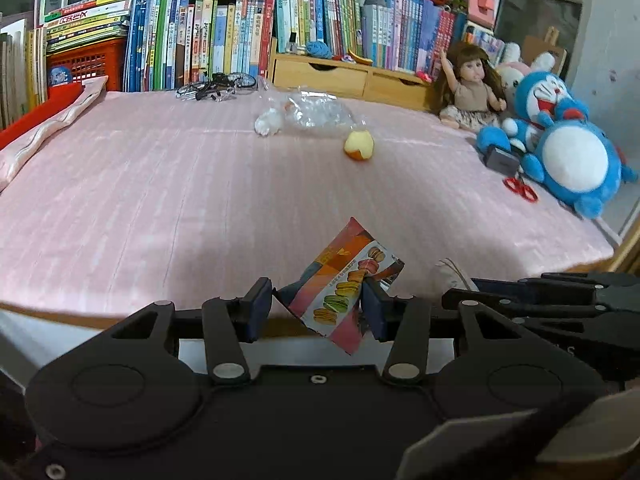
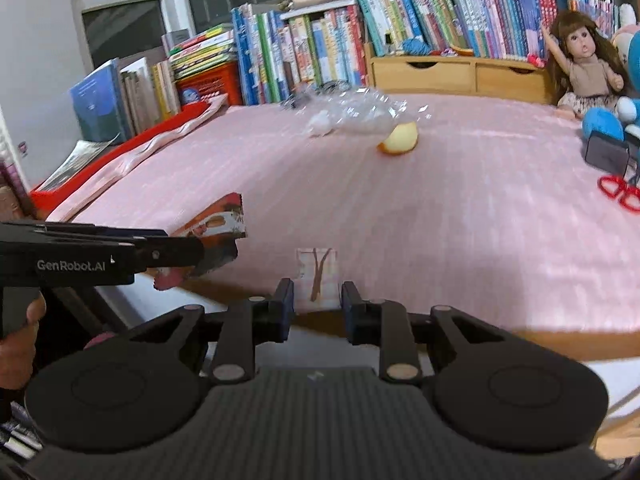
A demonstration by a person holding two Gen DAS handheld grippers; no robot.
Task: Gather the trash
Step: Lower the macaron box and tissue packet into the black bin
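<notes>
The apple core (image 1: pixel 359 145) on the pink-covered desk (image 1: pixel 160 200) serves as the landmark. Far left of it, along the desk's edge, lies a folded pink cloth (image 1: pixel 44 128) against a red box. Behind and left of the core, a crumpled white tissue (image 1: pixel 267 123) sits touching a clear plastic bag (image 1: pixel 316 114), whose near end lies just beside the core. Well in front of the core, at the desk's near edge, the left gripper (image 1: pixel 316 308) has its jaws pinching a macaron-print snack wrapper (image 1: pixel 344 284), which stands tilted between them. Just right of that, the right gripper (image 2: pixel 316 304) has its jaws pressed on a small pale paper scrap with brown lines (image 2: pixel 317 276); the view there is blurred. A hand (image 2: pixel 18 336) grips the left gripper's handle. Right of the core, near the desk's far corner, sit a doll (image 1: pixel 472 88), a blue plush toy (image 1: pixel 560 140) and red scissors (image 1: pixel 520 189).
</notes>
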